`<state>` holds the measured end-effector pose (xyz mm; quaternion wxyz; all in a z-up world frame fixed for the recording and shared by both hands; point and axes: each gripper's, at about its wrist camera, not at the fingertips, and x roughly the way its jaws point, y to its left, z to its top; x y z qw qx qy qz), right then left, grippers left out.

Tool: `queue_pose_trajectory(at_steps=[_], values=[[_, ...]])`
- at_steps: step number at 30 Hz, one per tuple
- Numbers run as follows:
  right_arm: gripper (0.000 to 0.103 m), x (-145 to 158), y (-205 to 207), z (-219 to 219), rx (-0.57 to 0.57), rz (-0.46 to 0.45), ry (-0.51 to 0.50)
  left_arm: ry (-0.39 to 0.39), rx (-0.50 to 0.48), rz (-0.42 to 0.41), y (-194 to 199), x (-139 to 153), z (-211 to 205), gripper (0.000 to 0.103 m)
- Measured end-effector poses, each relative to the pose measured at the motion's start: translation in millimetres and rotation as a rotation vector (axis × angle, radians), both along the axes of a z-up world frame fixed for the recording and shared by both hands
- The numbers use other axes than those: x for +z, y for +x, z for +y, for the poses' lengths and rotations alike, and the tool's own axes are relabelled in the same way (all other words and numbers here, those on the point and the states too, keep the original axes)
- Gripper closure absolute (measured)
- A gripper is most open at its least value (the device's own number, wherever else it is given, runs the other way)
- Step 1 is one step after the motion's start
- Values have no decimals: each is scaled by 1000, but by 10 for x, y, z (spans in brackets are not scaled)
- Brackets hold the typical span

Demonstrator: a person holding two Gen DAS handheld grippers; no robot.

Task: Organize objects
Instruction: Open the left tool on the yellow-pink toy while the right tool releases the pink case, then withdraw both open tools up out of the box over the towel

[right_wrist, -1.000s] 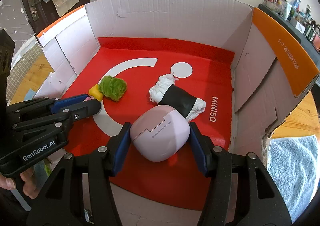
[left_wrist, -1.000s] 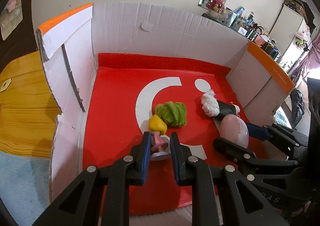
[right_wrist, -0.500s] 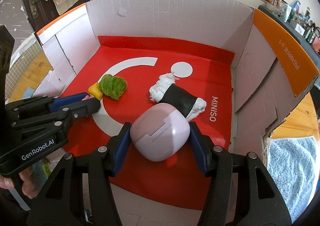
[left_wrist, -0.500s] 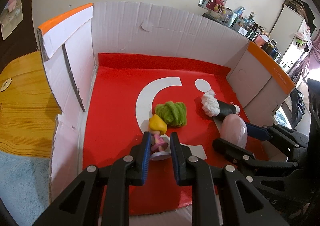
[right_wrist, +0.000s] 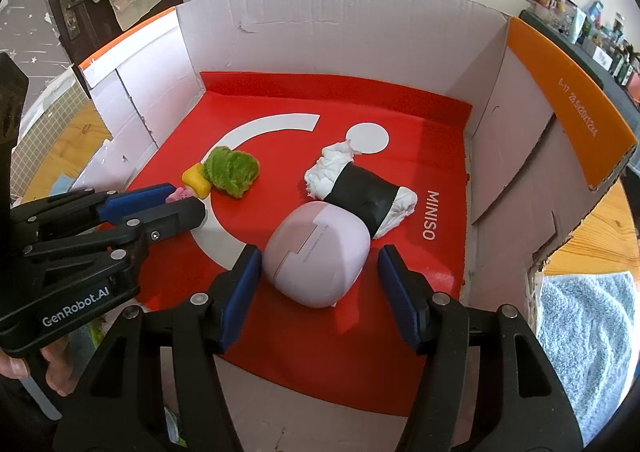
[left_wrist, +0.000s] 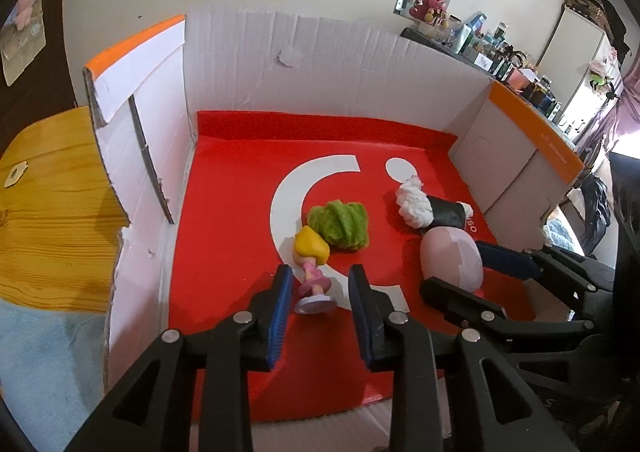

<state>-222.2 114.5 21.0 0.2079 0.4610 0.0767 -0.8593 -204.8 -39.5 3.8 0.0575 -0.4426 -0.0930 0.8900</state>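
Both tools are opening: your left tool (left_wrist: 320, 284) is releasing the doll (left_wrist: 312, 272), your right tool (right_wrist: 320, 276) the pink case (right_wrist: 316, 252), leaving them in the box (left_wrist: 320, 64).

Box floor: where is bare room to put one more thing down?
Free: the red floor between the left wall and the green toy, and the strip along the back wall. Crowded: the middle, with the doll, sushi toy and pink case.
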Motion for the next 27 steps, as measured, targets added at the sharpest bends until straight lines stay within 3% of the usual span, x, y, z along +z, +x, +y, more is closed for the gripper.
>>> queue_pose_trajectory(at_steps=[5, 8, 27], values=[[44, 2, 30, -11, 4, 0, -4, -2, 1, 2, 15, 15, -1, 73], [44, 15, 61, 8, 6, -2, -11, -7, 6, 11, 53, 53, -9, 63], [41, 105, 197, -3, 16, 16, -29, -10, 22, 37, 265, 161, -60, 58]])
